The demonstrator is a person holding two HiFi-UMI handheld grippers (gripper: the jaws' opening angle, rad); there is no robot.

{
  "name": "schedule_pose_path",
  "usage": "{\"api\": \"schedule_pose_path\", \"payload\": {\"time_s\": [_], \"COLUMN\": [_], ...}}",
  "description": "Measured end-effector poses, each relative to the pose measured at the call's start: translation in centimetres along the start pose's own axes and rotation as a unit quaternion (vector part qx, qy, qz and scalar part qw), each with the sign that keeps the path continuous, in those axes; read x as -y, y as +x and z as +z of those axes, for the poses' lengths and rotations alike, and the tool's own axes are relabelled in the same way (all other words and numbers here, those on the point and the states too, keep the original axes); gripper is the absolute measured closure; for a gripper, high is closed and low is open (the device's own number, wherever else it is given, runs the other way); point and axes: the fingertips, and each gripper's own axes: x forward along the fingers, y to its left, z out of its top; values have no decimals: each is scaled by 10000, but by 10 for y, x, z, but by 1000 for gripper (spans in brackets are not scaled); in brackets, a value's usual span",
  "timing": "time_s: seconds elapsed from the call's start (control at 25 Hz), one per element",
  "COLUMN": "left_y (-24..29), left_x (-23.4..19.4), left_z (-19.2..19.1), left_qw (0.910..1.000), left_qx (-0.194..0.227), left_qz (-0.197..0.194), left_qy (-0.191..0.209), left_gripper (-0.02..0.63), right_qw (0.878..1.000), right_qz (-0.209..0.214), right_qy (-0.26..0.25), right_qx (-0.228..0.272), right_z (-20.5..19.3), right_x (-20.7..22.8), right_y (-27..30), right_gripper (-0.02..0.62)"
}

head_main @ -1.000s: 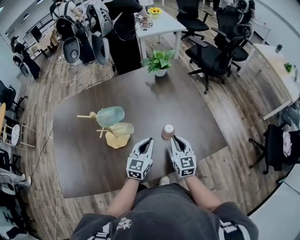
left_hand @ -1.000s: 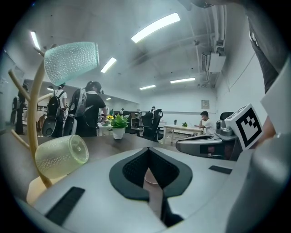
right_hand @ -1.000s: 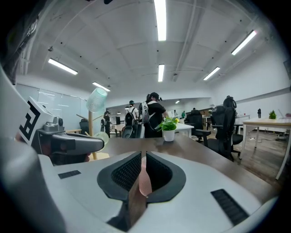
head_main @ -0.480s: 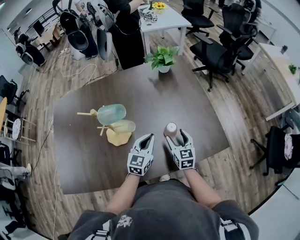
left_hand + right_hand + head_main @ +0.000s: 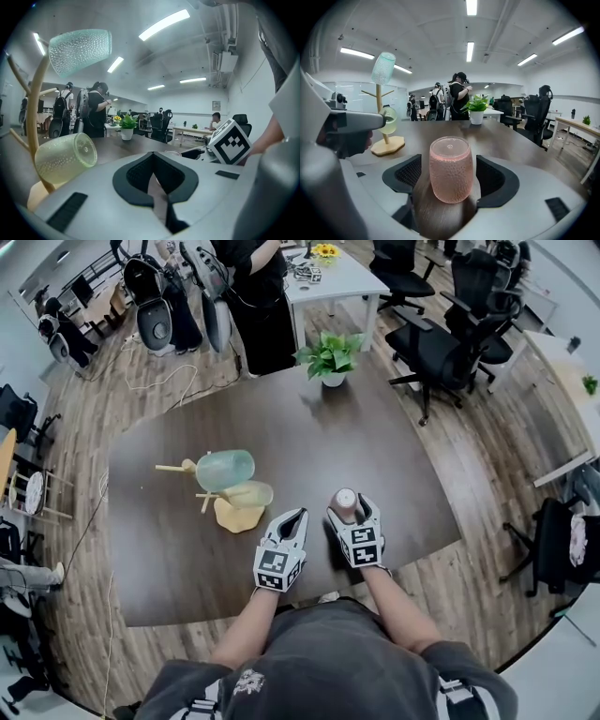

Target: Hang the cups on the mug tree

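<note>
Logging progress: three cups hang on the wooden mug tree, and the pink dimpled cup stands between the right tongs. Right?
No: two hang there, a teal dimpled cup and a yellowish dimpled cup, per the head view. The pink dimpled cup stands between the right tongs, whose jaws have just been opening.

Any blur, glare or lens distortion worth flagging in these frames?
Head view: heavy fisheye curving the floor, table evenly lit and sharp. Left gripper view: ceiling lights blown out, corners vignetted. Right gripper view: pink cup crisp, no motion blur.
</note>
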Motion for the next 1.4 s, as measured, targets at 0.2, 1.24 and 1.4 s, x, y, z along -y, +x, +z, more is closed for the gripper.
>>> {"api": "schedule_pose_path", "payload": {"time_s": [0.2, 1.24, 1.4], "left_y": [0, -42, -61], "left_x": [0, 3, -1], "left_z": [-2, 8, 5], "left_qw": [10000, 9997, 9997], "left_qx": [-13, 95, 60], "left_qz": [16, 211, 212], "left_qy": [-6, 79, 58], "left_gripper": [598, 598, 598], "right_qw": [10000, 9927, 9887], "right_qz": [-4, -63, -90], "right_qy": [-1, -440, -594], "right_qx": [-68, 1123, 1373], "right_z": [-4, 53, 73], "right_x": [3, -26, -44], "right_y": [3, -71, -87], "right_gripper": [243, 290, 291]}}
